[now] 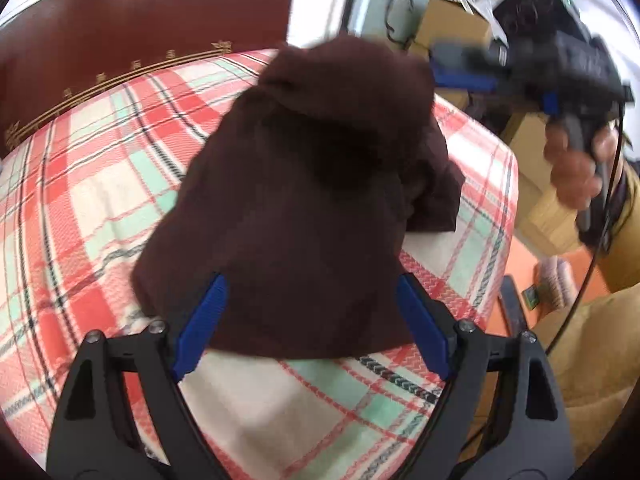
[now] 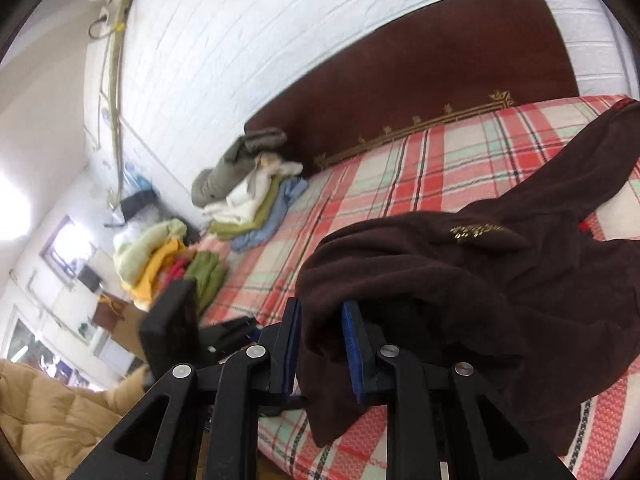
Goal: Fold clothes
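Observation:
A dark maroon garment (image 1: 312,200) lies bunched on the plaid bed cover (image 1: 88,184). My left gripper (image 1: 312,300) is open, its blue pads (image 1: 204,320) on either side of the garment's near edge, which lies between them. In the right wrist view my right gripper (image 2: 322,312) is shut on a fold of the same garment (image 2: 500,280), lifting that end off the bed; gold lettering shows on the cloth. The right gripper also shows, blurred, in the left wrist view (image 1: 460,68), at the garment's far end.
A dark red headboard (image 2: 420,80) stands behind the bed. Stacks of folded clothes (image 2: 248,184) and a loose pile of clothes (image 2: 168,264) sit at the bed's far left. Cardboard boxes (image 1: 452,24) and an orange surface (image 1: 520,264) lie to the right of the bed.

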Tool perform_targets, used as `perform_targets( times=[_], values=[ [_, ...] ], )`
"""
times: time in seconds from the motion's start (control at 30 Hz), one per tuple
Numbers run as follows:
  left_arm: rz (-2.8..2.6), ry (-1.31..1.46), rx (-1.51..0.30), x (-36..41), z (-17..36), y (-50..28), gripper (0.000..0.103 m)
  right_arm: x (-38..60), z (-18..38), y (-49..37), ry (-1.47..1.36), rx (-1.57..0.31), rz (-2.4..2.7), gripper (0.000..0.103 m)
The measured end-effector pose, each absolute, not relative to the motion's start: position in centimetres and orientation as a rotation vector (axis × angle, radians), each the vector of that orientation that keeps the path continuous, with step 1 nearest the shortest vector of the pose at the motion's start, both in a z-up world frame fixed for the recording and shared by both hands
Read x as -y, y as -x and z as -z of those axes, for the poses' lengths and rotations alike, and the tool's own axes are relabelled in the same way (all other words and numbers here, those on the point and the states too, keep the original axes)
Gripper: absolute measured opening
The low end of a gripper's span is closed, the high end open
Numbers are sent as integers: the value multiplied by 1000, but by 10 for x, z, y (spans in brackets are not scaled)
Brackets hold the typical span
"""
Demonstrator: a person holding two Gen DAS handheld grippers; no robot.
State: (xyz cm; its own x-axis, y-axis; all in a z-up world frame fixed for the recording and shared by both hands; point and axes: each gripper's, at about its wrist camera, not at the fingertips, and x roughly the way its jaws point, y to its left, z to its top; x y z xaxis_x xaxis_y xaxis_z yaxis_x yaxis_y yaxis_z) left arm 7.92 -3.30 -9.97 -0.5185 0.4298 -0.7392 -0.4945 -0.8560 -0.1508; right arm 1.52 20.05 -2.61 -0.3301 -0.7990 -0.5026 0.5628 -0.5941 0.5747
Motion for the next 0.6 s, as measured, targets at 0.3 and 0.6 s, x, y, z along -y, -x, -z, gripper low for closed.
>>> perform_targets(
  times=[0.3,0.6],
  values=[
    [-2303,1166,-372,-15,122,-71,86,-219,20,-16,-943,409,2088,62],
    [-2634,1236,-428,48,93,-31,20,-227,24,0,-981,308,2242,74]
  ],
)
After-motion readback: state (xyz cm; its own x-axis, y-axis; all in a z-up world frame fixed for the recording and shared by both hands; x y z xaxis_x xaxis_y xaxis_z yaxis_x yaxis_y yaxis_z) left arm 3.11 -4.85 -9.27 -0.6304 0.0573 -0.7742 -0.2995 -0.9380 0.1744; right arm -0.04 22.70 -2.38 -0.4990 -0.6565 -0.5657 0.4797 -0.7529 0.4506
